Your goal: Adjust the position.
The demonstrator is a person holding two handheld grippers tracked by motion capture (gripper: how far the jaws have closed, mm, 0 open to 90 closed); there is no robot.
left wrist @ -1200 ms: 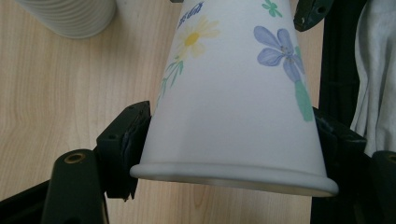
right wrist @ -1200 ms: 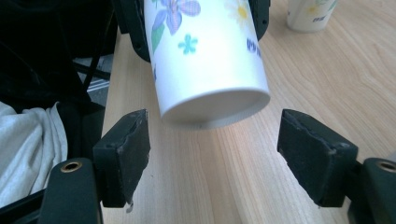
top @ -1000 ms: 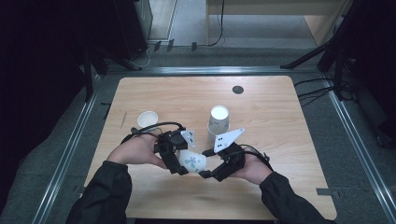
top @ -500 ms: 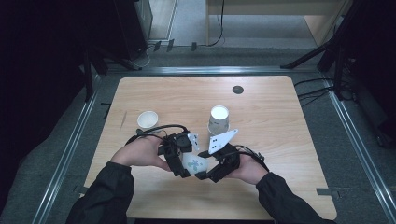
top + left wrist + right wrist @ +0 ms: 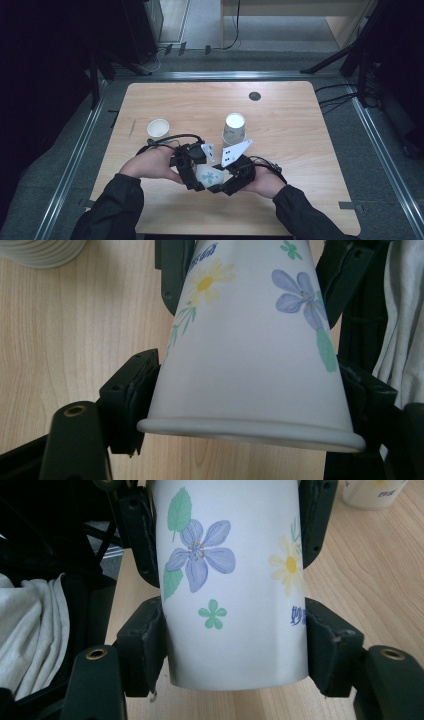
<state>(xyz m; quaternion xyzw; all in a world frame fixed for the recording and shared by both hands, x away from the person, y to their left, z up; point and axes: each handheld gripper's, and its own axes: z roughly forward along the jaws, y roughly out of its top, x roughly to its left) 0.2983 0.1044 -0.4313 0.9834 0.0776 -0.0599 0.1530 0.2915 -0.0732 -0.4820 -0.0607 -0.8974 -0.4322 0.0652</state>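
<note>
From the high view I see my two hands meeting at the near middle of the table (image 5: pixel 300 150), the left gripper (image 5: pixel 196 181) and the right gripper (image 5: pixel 220 186) both closed in on a flowered paper cup (image 5: pixel 208 175) held between them, lying on its side just above the wood. A stack of upright paper cups (image 5: pixel 234 129) stands just beyond the grippers, and a single white cup (image 5: pixel 158 128) sits off to the left, well apart. In the left gripper view my left gripper (image 5: pixel 245 390) has its pads pressed against the cup (image 5: pixel 250 350) close to the rolled rim — its jaws have just been opening a little, yet the cup sits between them and both pads touch it; the other gripper's jaws show farther up the cup. In the right gripper view my right gripper (image 5: pixel 235 630) has just been closing, and its pads now grip the cup (image 5: pixel 230 580) near its base end, with the stack's bottom (image 5: pixel 372 492) at the upper right.
</note>
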